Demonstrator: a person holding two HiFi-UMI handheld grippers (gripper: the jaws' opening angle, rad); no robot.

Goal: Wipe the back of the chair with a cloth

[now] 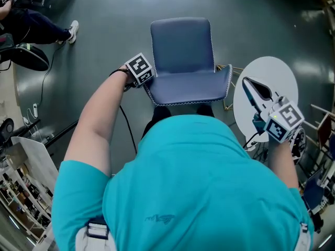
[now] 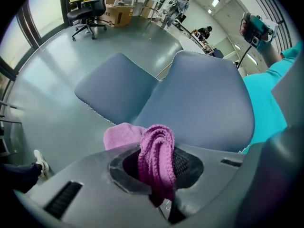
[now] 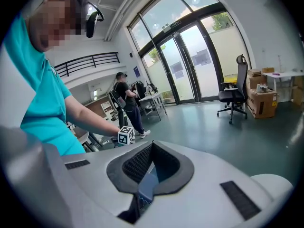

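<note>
A blue padded chair stands just in front of me, with its seat (image 1: 182, 43) beyond its backrest (image 1: 188, 88). My left gripper (image 1: 141, 72) sits at the backrest's left edge, shut on a pink cloth (image 2: 154, 151) that bunches between the jaws. In the left gripper view (image 2: 156, 161) the backrest (image 2: 199, 103) fills the right and the seat (image 2: 114, 94) lies to the left. Off to the right of the chair, my right gripper (image 1: 251, 85) hovers over a white round table (image 1: 269, 69); its jaws look shut with nothing held (image 3: 151, 167).
A seated person's leg and shoe (image 1: 70, 31) are at the far left of the floor. A cable (image 1: 49, 69) runs across the floor there. Shelving (image 1: 21, 203) crowds the lower left. A black office chair (image 2: 90, 6) and cardboard boxes (image 2: 116, 13) stand further off.
</note>
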